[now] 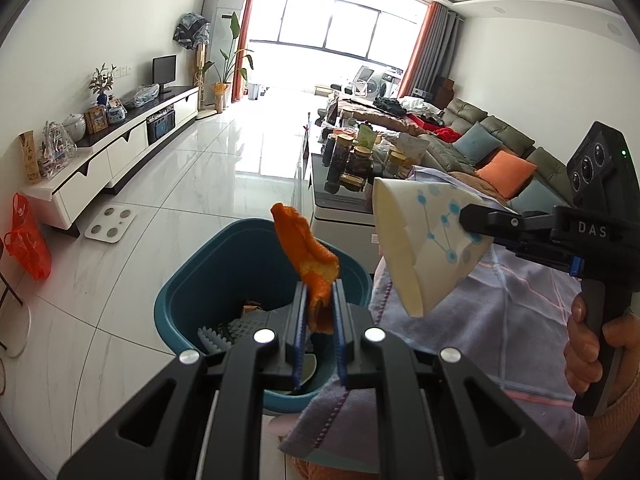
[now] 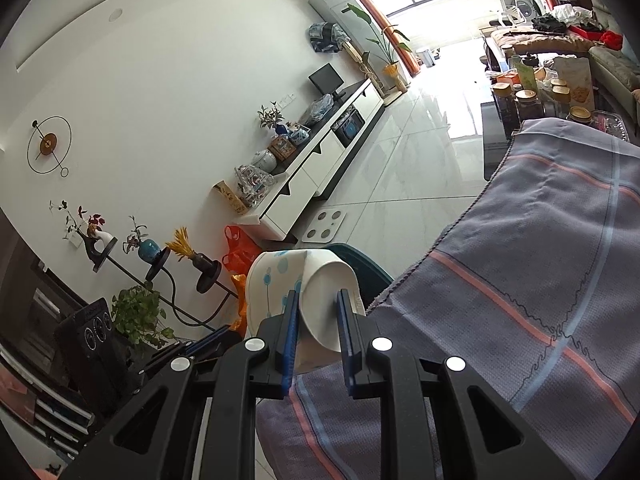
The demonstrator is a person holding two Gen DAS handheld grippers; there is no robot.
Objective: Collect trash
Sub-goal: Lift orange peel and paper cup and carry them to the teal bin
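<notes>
Left gripper (image 1: 319, 304) is pinching orange peel (image 1: 306, 252) upright, teal bin (image 1: 192, 280) lying directly below; right gripper (image 2: 318, 304) is clamping paper cup (image 2: 304, 288) alongside.

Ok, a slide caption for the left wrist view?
Left claw holds orange peel over the teal bin; right claw grips a paper cup.

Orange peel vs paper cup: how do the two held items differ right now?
The orange peel is a ragged orange strip; the paper cup is a white cone shape with a blue dot pattern, and far bulkier. The peel is pinched in the left gripper directly above the teal bin; the cup, squashed in the right gripper, lies on its side beside the bin, over the striped cloth. Both are gripped trash, neither dropped yet.
</notes>
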